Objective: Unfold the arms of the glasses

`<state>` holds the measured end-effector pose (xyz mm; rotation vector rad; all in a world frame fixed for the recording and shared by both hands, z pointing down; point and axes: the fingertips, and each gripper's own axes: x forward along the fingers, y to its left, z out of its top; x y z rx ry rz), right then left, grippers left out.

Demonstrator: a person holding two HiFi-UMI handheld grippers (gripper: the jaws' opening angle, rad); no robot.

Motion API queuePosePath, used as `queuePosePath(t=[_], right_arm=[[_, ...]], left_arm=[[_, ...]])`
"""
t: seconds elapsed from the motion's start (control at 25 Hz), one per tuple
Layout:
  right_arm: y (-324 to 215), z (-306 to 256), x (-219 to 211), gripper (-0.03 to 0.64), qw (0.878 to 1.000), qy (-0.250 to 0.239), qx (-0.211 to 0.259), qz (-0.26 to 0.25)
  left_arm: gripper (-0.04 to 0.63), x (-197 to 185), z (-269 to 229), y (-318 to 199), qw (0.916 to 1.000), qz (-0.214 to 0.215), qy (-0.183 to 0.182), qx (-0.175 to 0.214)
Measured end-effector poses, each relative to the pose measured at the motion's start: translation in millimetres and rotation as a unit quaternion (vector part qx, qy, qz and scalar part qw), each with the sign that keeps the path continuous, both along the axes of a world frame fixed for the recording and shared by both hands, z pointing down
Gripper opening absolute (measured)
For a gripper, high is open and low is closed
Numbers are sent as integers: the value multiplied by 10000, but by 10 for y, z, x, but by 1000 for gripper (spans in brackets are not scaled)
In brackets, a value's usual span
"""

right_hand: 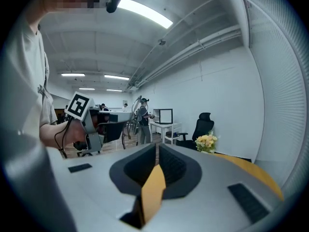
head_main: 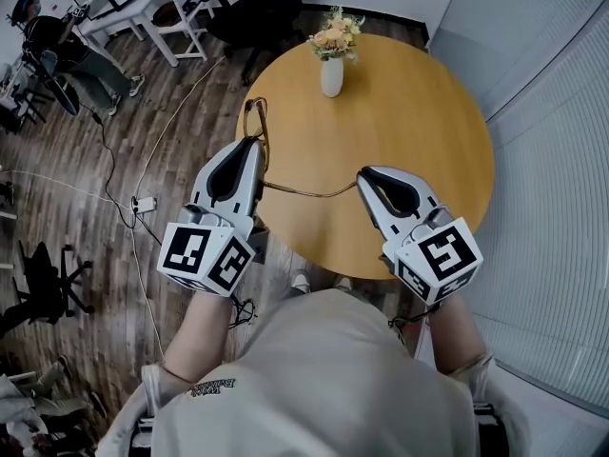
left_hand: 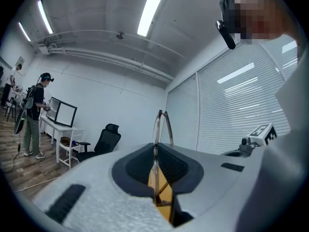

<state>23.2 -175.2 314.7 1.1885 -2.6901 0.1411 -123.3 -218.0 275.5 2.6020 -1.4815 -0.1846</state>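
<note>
Thin-rimmed glasses hang above the left edge of the round wooden table. My left gripper is shut on the frame; in the left gripper view the wire rim rises out of the closed left gripper. One thin arm of the glasses runs rightward from the frame to my right gripper, whose jaws are closed at its tip. The right gripper shows shut in its own view, with the arm barely visible between the pads. The other arm stays close to the frame.
A white vase of flowers stands at the table's far side. Black and white chairs and a desk sit beyond it. Cables and a power strip lie on the wooden floor at left. A person stands far left. Slatted blinds close off the right.
</note>
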Motion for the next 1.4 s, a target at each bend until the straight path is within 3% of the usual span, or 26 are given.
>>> queuePosePath(t=[0.28, 0.52, 0.8, 1.16, 1.4], right_arm=[[89, 211, -32, 38, 9995, 4, -289, -96], [159, 270, 1, 38, 9992, 121, -376, -64], [103, -5, 82, 38, 10000, -15, -64, -4], [165, -320, -221, 40, 9964, 304, 396, -681], [271, -365, -512, 52, 9884, 592, 375, -1348]], left_arm=[[41, 41, 62, -42, 9999, 68, 49, -57], [41, 102, 102, 10, 9996, 151, -216, -29], [40, 139, 139, 27, 9993, 183, -321, -51], [40, 280, 99, 174, 9980, 335, -525, 77], [40, 417, 9, 256, 9968, 443, -631, 228]])
